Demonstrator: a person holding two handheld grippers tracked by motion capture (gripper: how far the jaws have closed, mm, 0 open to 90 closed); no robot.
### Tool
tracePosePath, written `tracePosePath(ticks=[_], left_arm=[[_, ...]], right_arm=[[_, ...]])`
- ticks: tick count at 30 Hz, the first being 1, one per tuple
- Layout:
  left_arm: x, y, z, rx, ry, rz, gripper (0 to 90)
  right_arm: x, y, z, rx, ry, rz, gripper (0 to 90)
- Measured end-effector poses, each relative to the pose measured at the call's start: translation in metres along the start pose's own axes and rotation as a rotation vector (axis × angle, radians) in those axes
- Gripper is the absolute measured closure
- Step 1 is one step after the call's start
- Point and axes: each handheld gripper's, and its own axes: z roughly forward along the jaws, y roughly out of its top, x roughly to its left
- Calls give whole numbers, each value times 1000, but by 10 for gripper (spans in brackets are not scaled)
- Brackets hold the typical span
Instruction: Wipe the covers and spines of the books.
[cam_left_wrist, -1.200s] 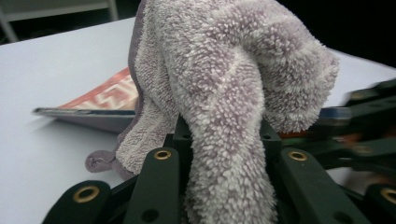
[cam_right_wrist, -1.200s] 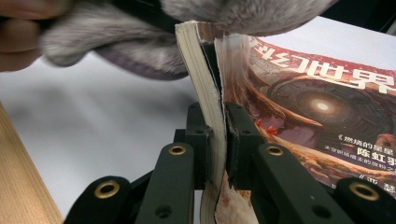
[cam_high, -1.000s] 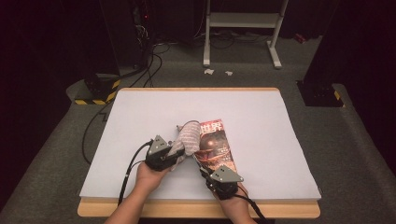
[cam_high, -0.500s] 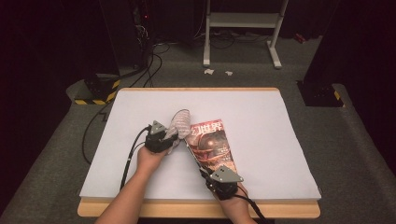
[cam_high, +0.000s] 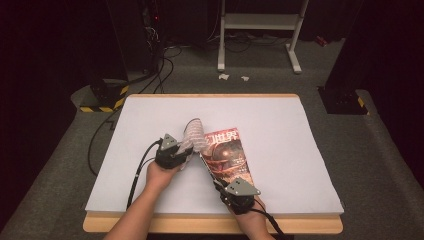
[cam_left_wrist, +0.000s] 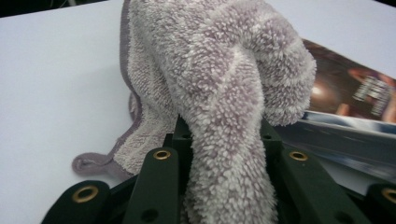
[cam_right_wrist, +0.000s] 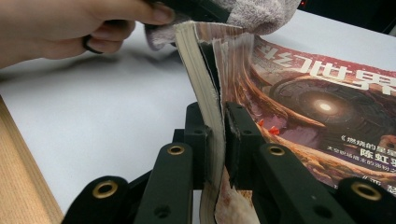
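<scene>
On the white table (cam_high: 280, 125), the left gripper (cam_high: 186, 150) pinches a fluffy grey towel (cam_left_wrist: 224, 93) beside the magazine (cam_high: 227, 157), whose lifted page edge the right gripper (cam_right_wrist: 218, 135) clamps. Cables (cam_high: 165, 65) clutter the floor beyond.

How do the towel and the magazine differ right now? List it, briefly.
The towel is soft, fluffy and pale grey-lilac; the magazine is glossy, printed in dark reds. The towel is bunched and draped in a hump; the magazine lies with its gripped edge lifted. The left gripper pinches the towel; the right gripper clamps the magazine's edge. Both rest on the white table, touching.
</scene>
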Motion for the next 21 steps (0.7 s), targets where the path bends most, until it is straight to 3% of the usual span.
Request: tracePosePath(ticks=[1, 12, 21], left_arm=[[0, 0, 0, 0, 0, 0, 696], [-51, -7, -37, -67, -88, 84, 694], [-81, -4, -57, -87, -152, 118, 690]], right_arm=[[0, 0, 0, 0, 0, 0, 806], [0, -1, 0, -2, 2, 1, 801], [-2, 0, -1, -11, 3, 14, 802]])
